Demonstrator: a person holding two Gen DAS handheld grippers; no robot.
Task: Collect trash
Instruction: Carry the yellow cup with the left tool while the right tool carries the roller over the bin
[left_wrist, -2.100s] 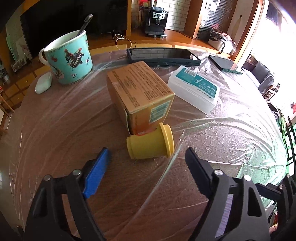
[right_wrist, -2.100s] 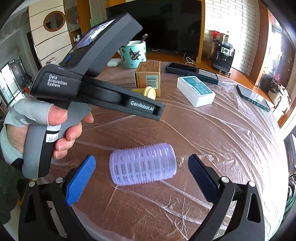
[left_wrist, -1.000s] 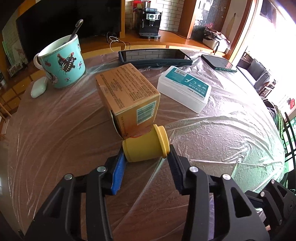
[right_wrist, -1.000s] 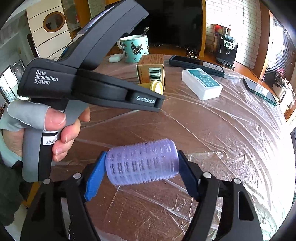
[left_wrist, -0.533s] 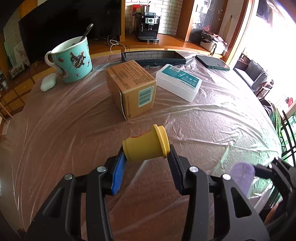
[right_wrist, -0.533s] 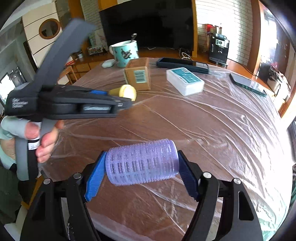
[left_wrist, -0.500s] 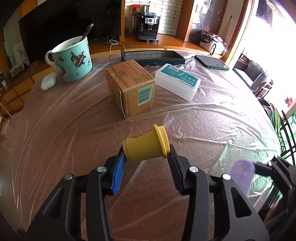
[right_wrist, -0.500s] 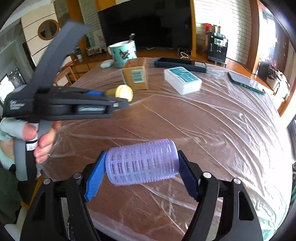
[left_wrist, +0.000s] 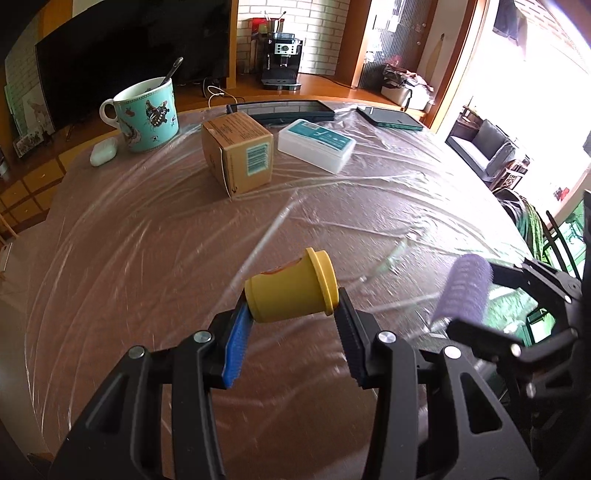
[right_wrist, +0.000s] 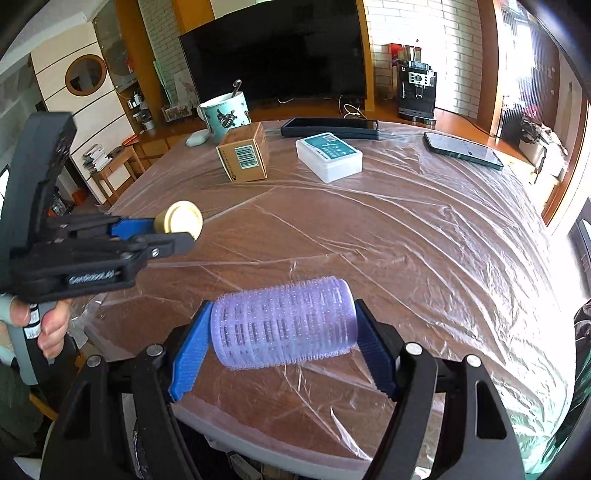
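Yellow cup (left_wrist: 291, 291) pinched sideways in left claw (left_wrist: 291, 325), purple roller (right_wrist: 282, 326) pinched in right claw (right_wrist: 282, 347)

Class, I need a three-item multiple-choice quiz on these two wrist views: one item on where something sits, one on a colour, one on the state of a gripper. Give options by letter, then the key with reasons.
1. Where is the cardboard box?
A. Between the mug and the white pack
B. Inside the mug
C. On top of the white pack

2. What colour is the hair roller?
A. Green
B. Pale purple
C. Red

3. What is the state of the left gripper?
A. Open and empty
B. Resting flat on the table
C. Shut on the yellow cup

Key:
1 A, the left wrist view shows the box standing on the table with the mug to one side and the pack to the other.
2 B, its bristled body is lilac.
3 C, both pads press the cup's ends, above the table.
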